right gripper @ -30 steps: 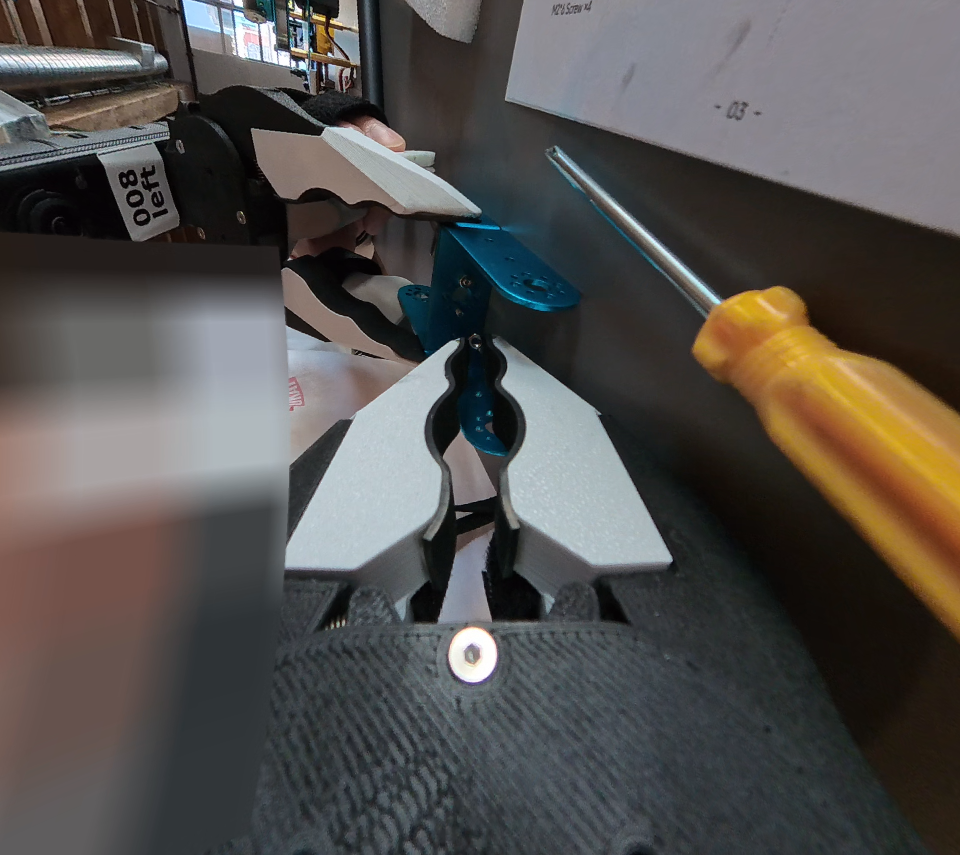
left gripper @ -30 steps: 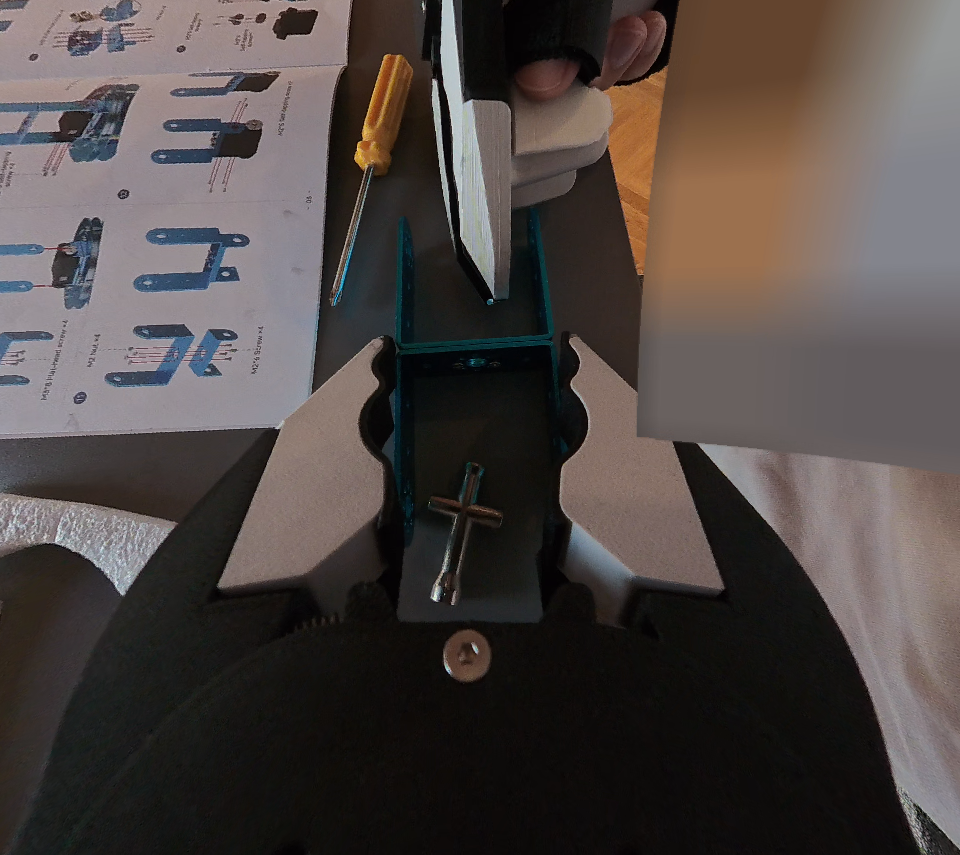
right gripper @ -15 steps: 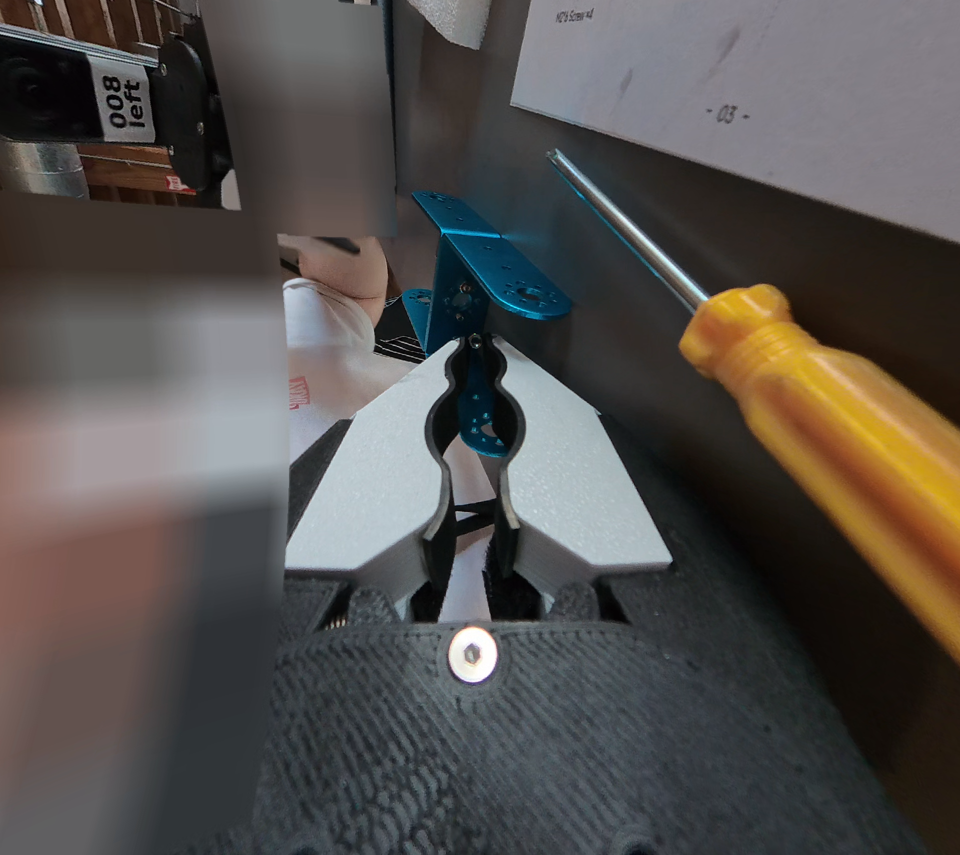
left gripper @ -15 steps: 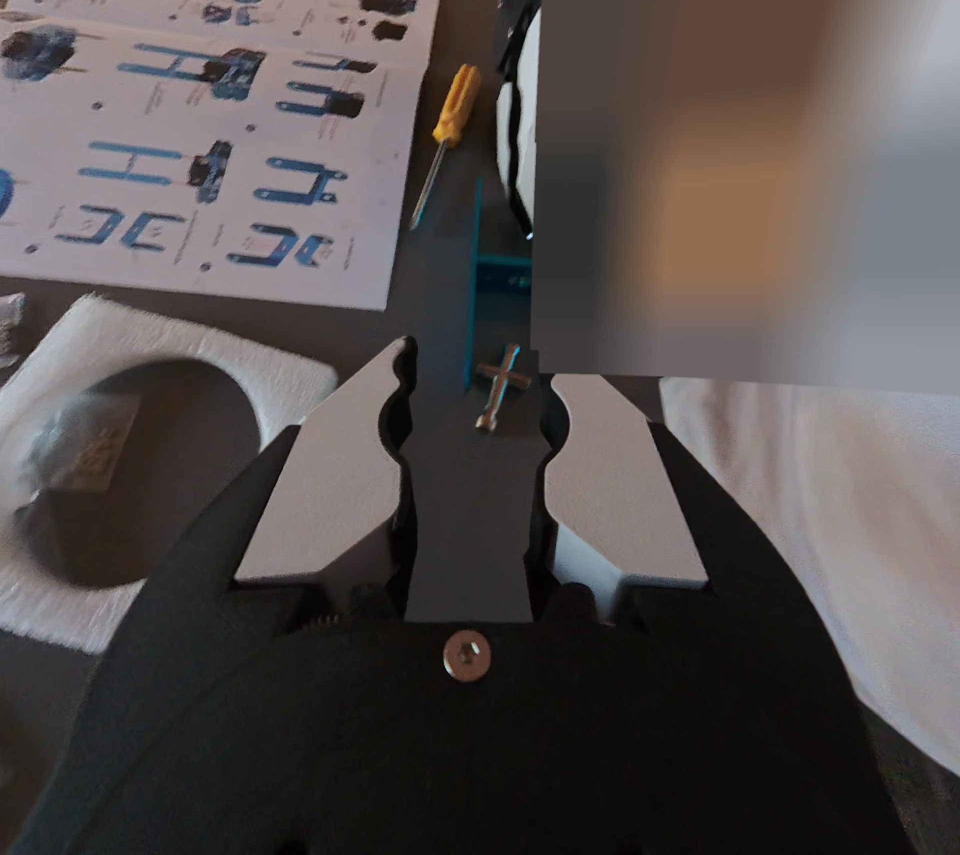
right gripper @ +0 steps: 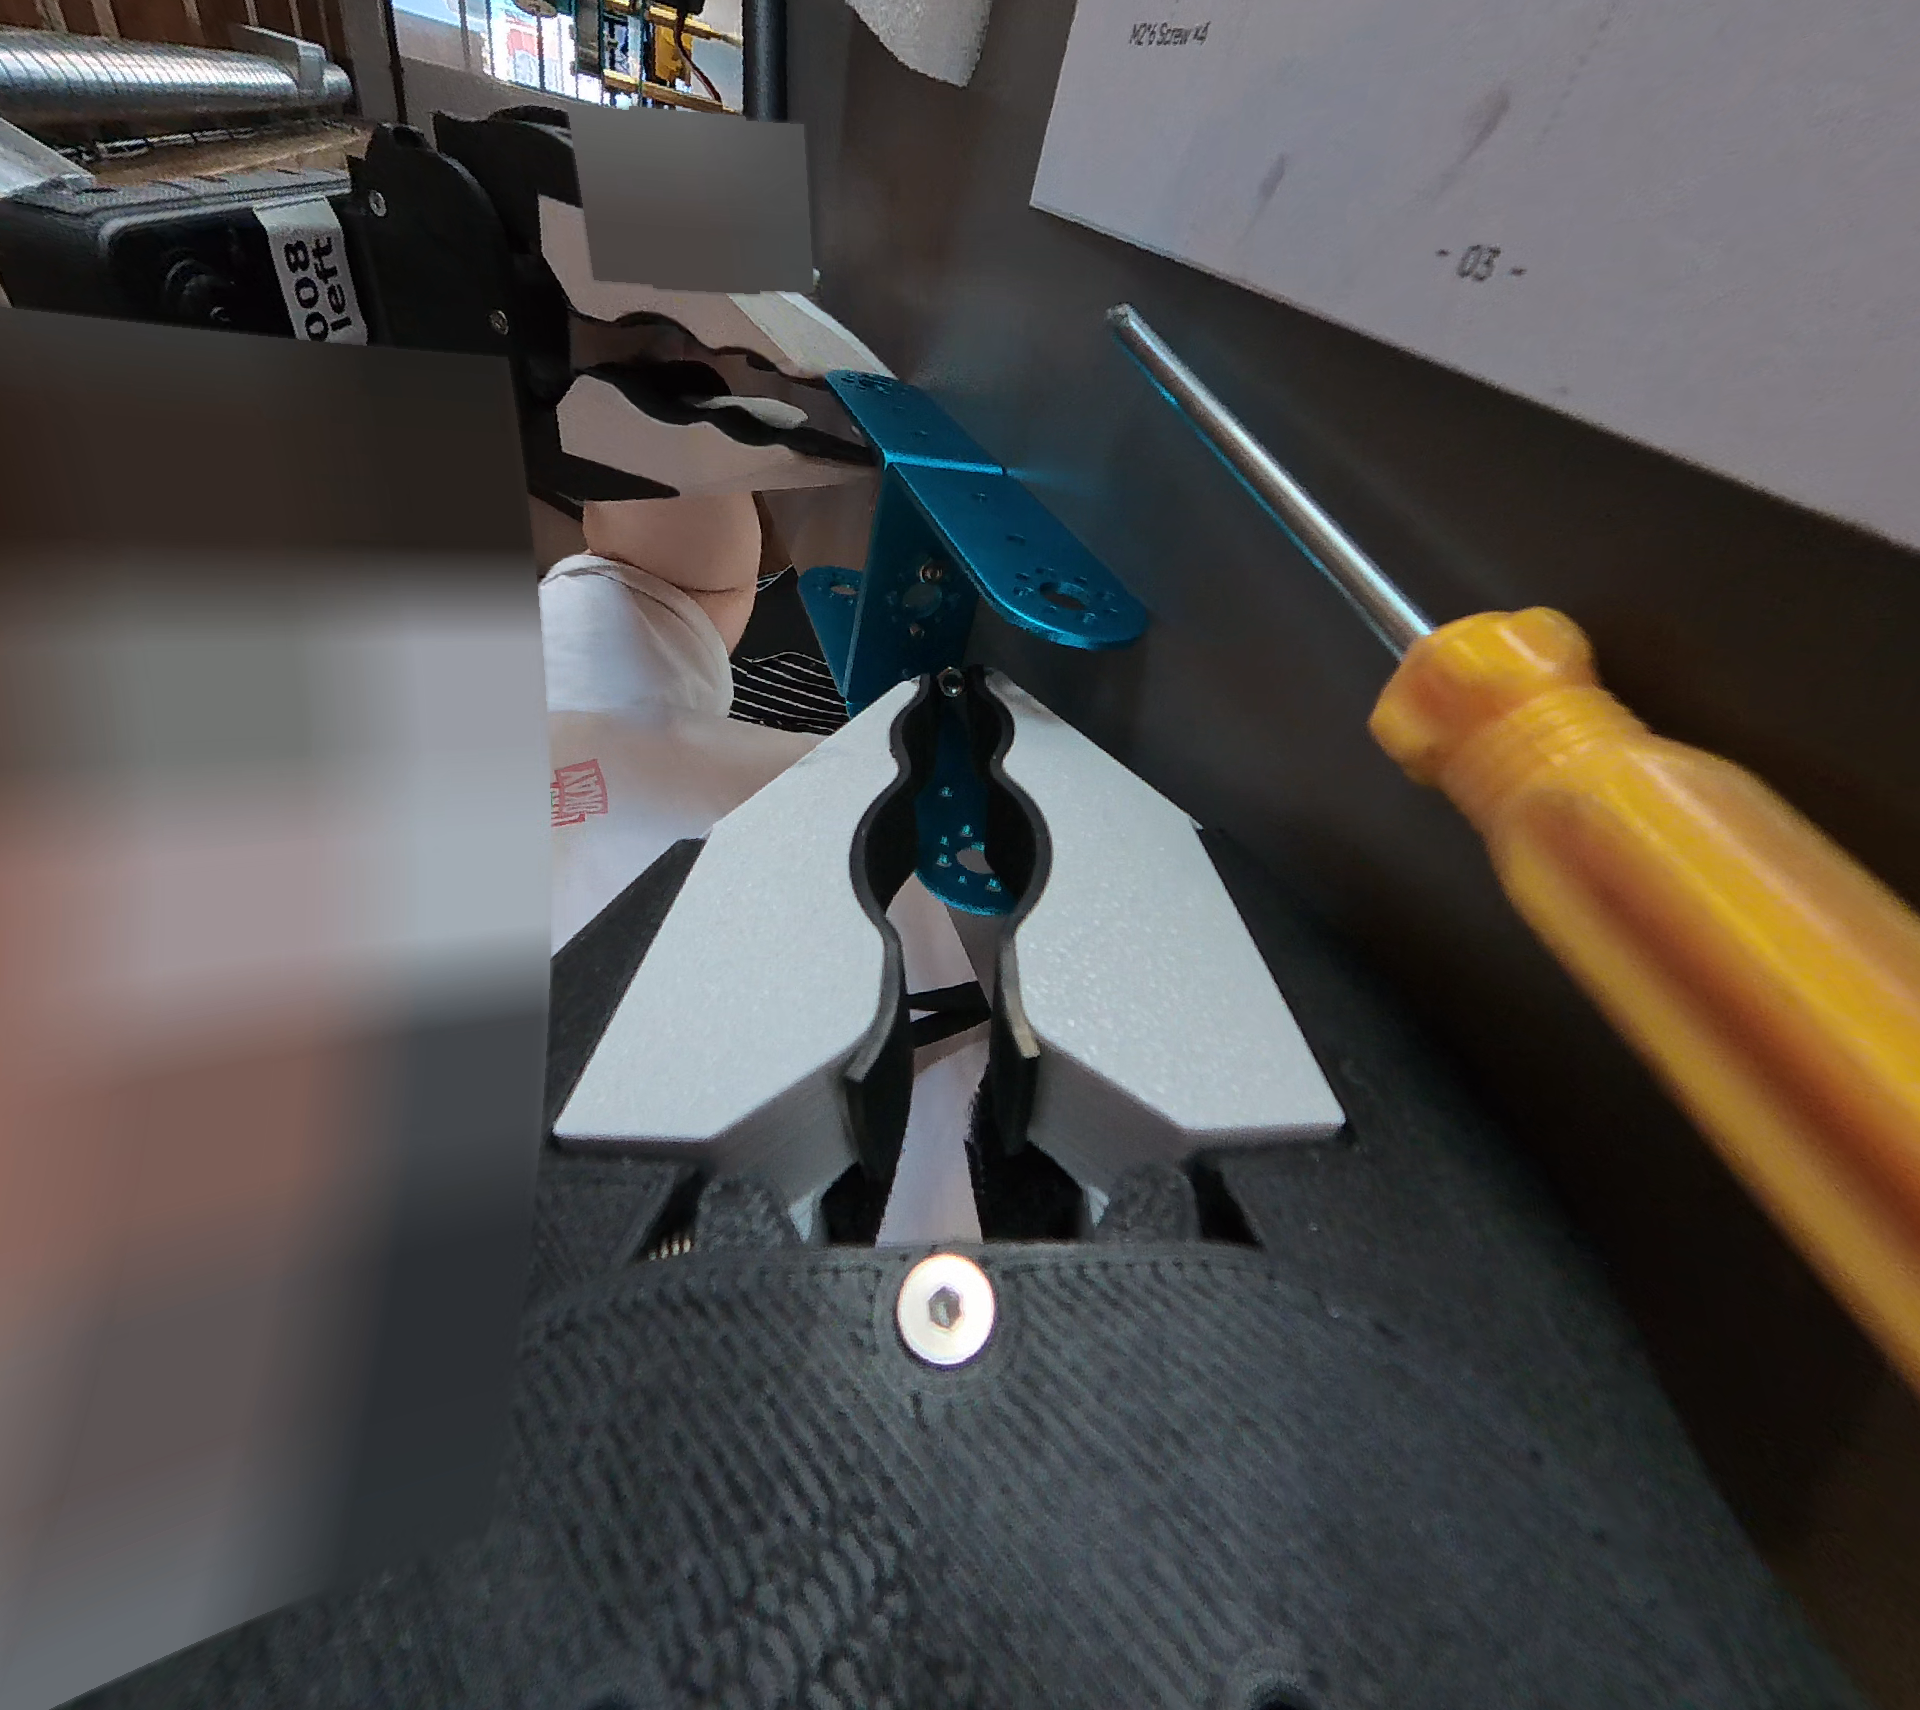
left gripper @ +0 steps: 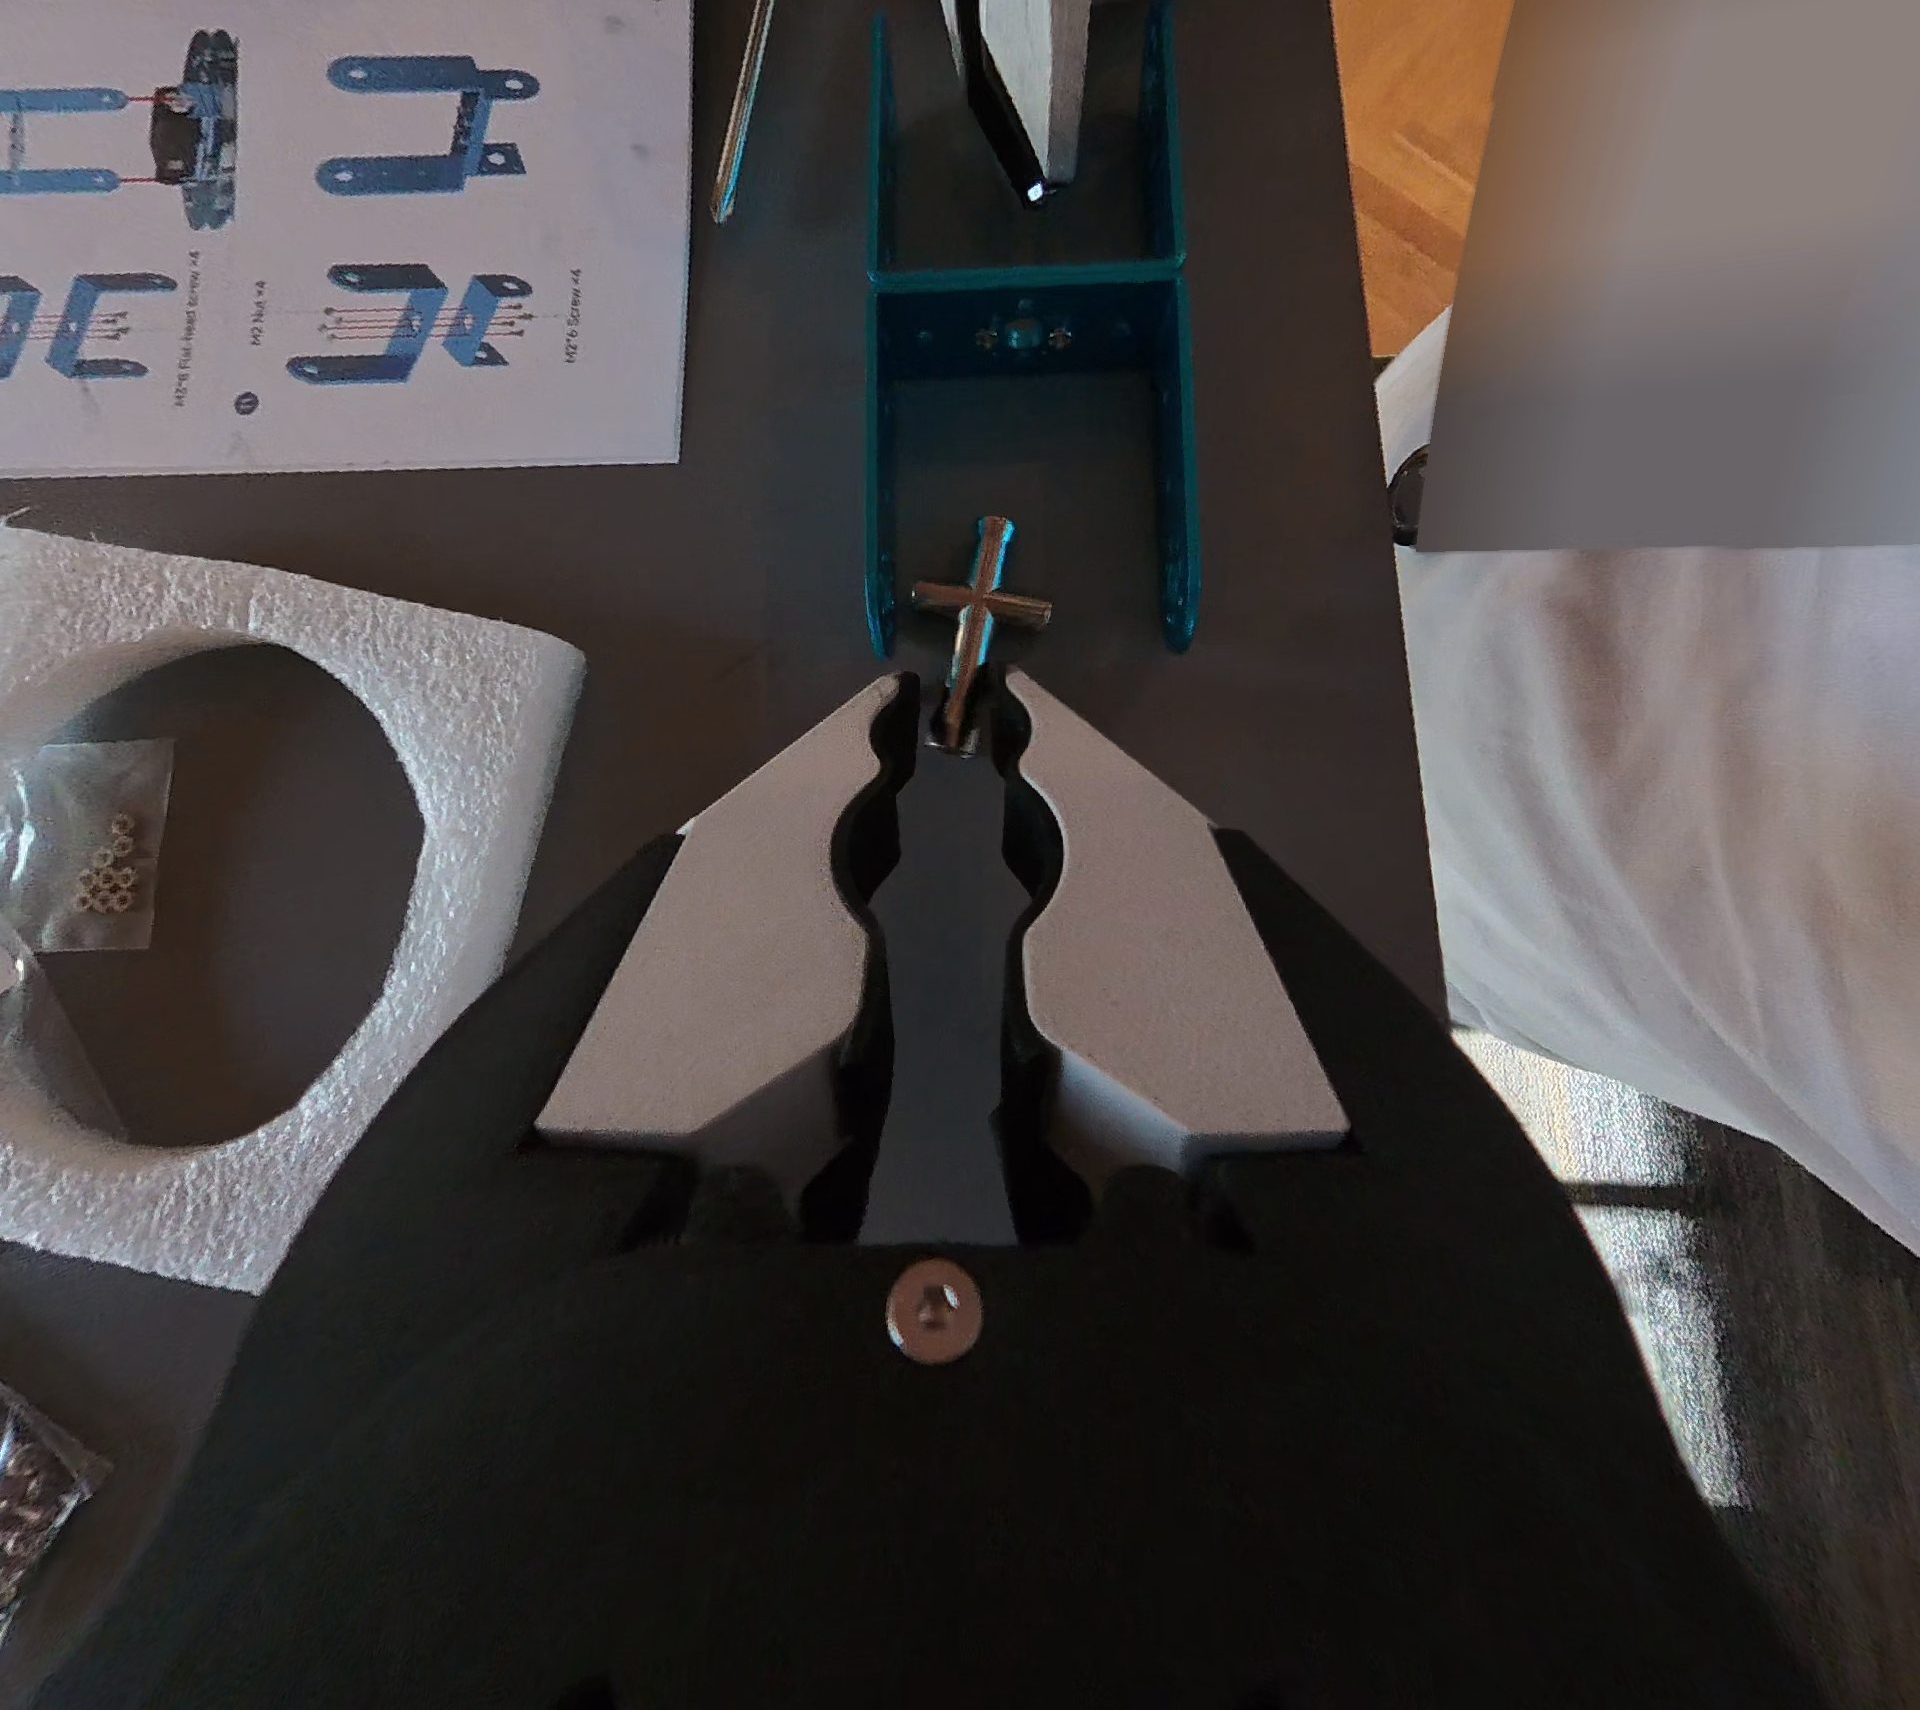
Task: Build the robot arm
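My left tool sits with its jaws narrowed, the tips closing on the near end of a small silver cross wrench lying on the dark counter. Just beyond, the wrench rests between the two near arms of a blue bracket assembly. To the tool's left lie a white foam piece and, farther off, an instruction sheet. My right tool is pinched on a tiny dark screw right at the bracket's middle plate; a yellow screwdriver lies to its right.
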`<state>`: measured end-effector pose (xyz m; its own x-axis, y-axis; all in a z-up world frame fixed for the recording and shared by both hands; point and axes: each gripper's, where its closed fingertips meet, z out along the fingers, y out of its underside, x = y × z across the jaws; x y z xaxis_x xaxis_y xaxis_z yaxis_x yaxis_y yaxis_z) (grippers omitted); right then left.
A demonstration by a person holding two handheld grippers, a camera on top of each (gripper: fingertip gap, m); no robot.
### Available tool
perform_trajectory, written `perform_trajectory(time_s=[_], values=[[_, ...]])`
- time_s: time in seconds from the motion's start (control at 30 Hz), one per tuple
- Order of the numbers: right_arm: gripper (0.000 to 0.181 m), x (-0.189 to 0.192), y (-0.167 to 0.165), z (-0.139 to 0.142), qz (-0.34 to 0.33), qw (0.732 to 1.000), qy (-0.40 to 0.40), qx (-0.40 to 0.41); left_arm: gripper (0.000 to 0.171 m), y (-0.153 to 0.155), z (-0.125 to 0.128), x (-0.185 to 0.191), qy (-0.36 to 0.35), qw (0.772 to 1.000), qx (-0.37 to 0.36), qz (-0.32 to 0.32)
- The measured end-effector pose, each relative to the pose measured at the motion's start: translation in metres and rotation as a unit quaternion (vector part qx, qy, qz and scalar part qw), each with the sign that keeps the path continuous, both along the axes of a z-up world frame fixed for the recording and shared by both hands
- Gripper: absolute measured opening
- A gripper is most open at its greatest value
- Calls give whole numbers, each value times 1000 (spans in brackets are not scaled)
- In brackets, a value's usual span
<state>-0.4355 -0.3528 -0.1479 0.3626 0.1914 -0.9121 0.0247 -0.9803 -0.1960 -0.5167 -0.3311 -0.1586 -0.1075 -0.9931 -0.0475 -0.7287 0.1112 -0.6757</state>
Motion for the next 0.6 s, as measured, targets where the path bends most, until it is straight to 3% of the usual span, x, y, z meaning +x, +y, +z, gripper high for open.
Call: perform_trajectory(time_s=[0.4, 0.6], values=[[4, 0, 0, 1, 9, 1000, 4, 6, 5, -1, 9, 7, -22, 1000, 13, 3], [4, -2, 3, 2, 7, 1000, 15, -6, 6, -12, 9, 17, -6, 998, 29, -63]])
